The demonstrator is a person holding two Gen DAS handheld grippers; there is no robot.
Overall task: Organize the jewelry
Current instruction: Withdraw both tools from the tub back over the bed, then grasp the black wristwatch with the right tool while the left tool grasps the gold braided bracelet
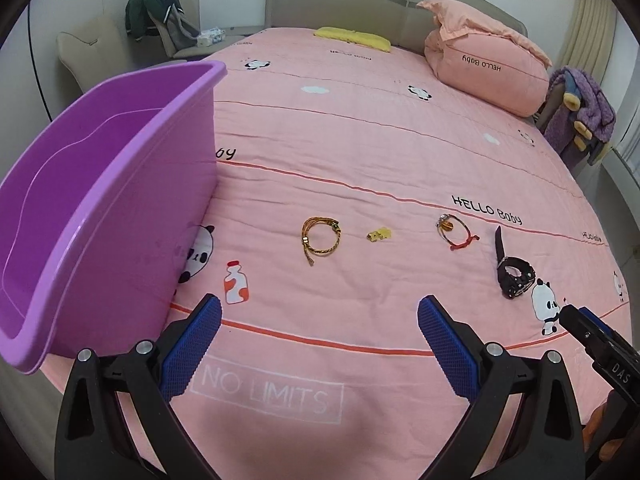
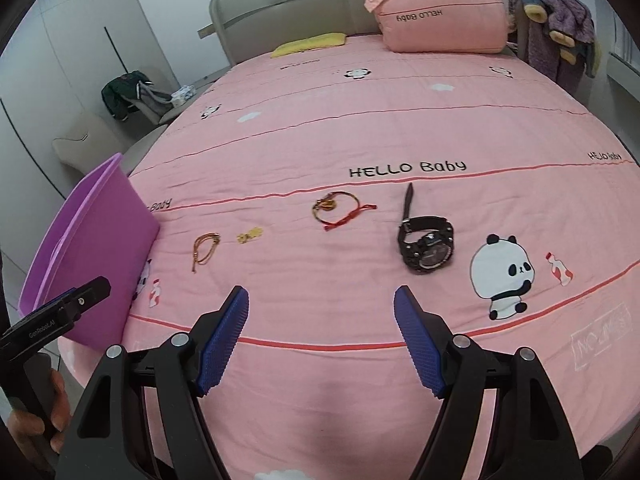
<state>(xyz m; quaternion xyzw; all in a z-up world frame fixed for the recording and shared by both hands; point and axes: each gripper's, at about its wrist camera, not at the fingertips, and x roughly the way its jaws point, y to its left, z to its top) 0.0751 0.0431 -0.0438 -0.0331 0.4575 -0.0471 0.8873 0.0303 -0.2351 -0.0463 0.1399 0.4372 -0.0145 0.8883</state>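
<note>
1. Two grippers are hovering low over the near edge of the bed: your left gripper (image 1: 319,344) and your right gripper (image 2: 321,334) are both spread wide and carrying nothing, likely so either can drop straight onto a piece.
2. Four pieces are lying in a loose row just beyond the fingertips, apart from one another, which is leaving room to pinch each alone: one braided gold bracelet (image 1: 320,239), one small yellow charm (image 1: 379,235), one red-cord bracelet (image 2: 338,210) and one black wristwatch (image 2: 425,242).
3. One purple plastic tub (image 1: 100,208) is resting on the pink bedsheet (image 1: 360,152) at your left, close to the gold bracelet; I judge it is serving as the collecting bin, and its visible interior is showing nothing inside.
4. One pink pillow (image 2: 436,16) and one yellow cloth (image 1: 352,38) are sitting far off by the headboard.
</note>
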